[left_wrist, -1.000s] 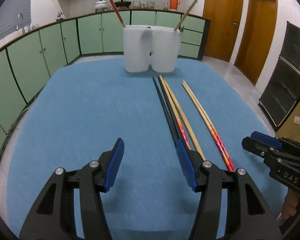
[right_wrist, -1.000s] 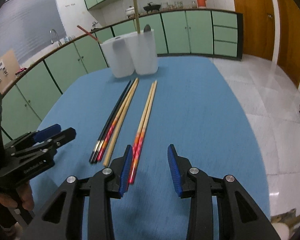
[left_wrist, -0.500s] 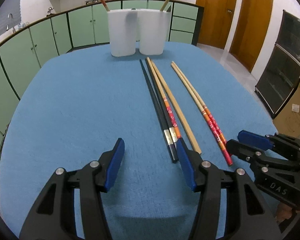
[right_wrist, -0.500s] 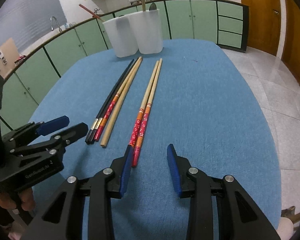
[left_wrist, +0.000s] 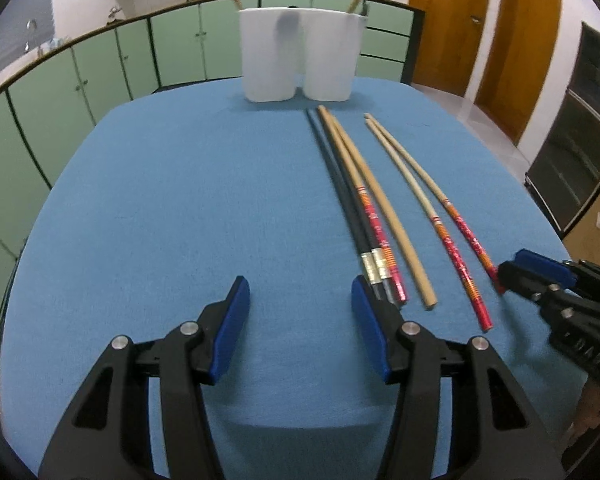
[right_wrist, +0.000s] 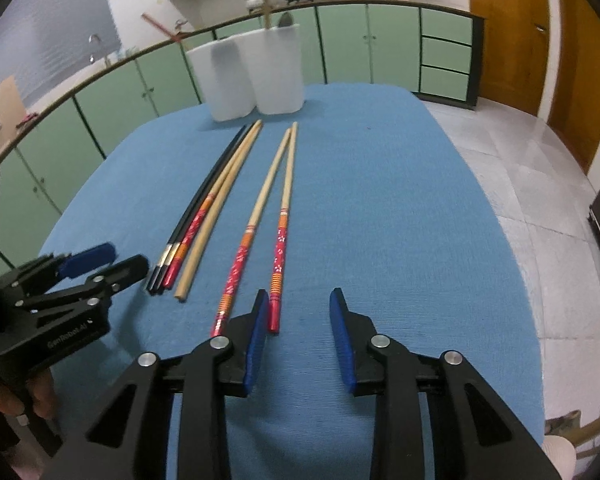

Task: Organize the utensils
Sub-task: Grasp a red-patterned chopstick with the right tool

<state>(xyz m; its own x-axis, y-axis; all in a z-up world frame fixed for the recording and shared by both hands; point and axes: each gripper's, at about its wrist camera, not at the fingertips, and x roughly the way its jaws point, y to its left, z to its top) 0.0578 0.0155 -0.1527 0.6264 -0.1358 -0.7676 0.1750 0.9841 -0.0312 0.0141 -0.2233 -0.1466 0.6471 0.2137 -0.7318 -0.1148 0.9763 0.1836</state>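
Closing on nothing, the right claw [right_wrist: 299, 309] hides a red-handled chopstick's [right_wrist: 231, 280] end; the left claw [left_wrist: 300, 294] gapes empty.

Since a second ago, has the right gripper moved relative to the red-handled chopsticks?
Yes. The right gripper has drawn back toward the near ends of the red-handled chopsticks, away from the white containers.

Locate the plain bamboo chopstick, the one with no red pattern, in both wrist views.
Left wrist: plain bamboo chopstick lies right of centre, beside the dark chopsticks, its near end past the left gripper.
Right wrist: it lies left of centre, left of the right gripper.
Shared landmark: white containers at the far edge.
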